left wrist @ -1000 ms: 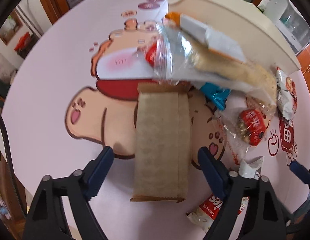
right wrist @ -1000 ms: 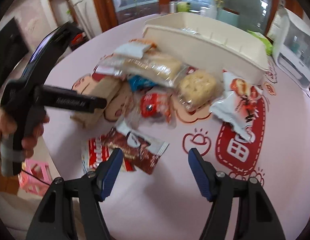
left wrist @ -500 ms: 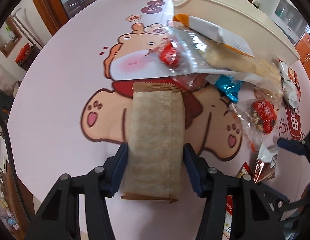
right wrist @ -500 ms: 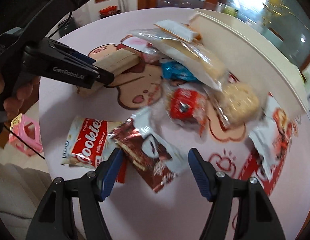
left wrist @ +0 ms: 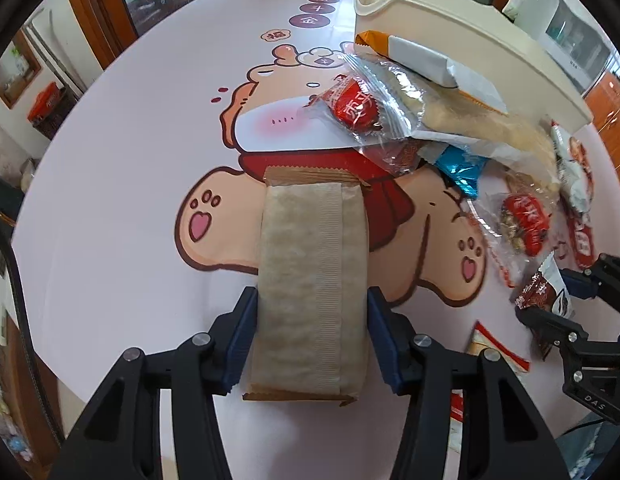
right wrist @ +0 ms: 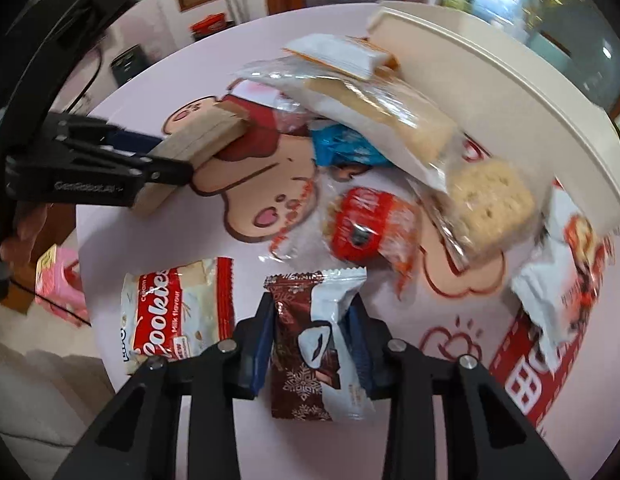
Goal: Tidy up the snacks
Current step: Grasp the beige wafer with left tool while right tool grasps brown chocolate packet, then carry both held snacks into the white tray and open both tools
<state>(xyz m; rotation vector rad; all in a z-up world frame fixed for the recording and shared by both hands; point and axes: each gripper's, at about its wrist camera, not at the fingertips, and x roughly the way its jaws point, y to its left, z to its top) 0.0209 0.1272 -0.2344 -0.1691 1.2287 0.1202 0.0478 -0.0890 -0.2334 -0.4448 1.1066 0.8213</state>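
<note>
While the snack pile is still lying scattered across the cartoon-printed pink table (left wrist: pixel 109 128), we are holding a packet in each gripper: the left gripper (left wrist: pixel 312 338) is pinching the long brown paper-wrapped bar (left wrist: pixel 312 280) across its width, both blue pads pressing its sides, and the right gripper (right wrist: pixel 312 346) is squeezing the dark red-and-white wafer packet (right wrist: pixel 316 344) between fingers drawn close together. The bar appears to be resting flat on the table near its front edge, and the wafer packet is sitting just beside the red "Cookies" pack (right wrist: pixel 177 316). The cream storage bin (left wrist: pixel 462 32) is standing at the far side of the table, with a clear bag of pale biscuits (left wrist: pixel 462 112), a white-and-orange sachet (left wrist: pixel 430 62), a blue wrapper (left wrist: pixel 460 168) and red-labelled sweets (left wrist: pixel 526 218) crowding the space between us and its wall. To finish this step cleanly, we judge that we should be lifting both packets straight up before carrying them, clearing the heaped bags rather than dragging through them, keeping the grip firm but gentle enough not to crush the contents, and lowering each over the bin's rim before letting go. The slick wafer wrapper looks likeliest to slip.
</note>
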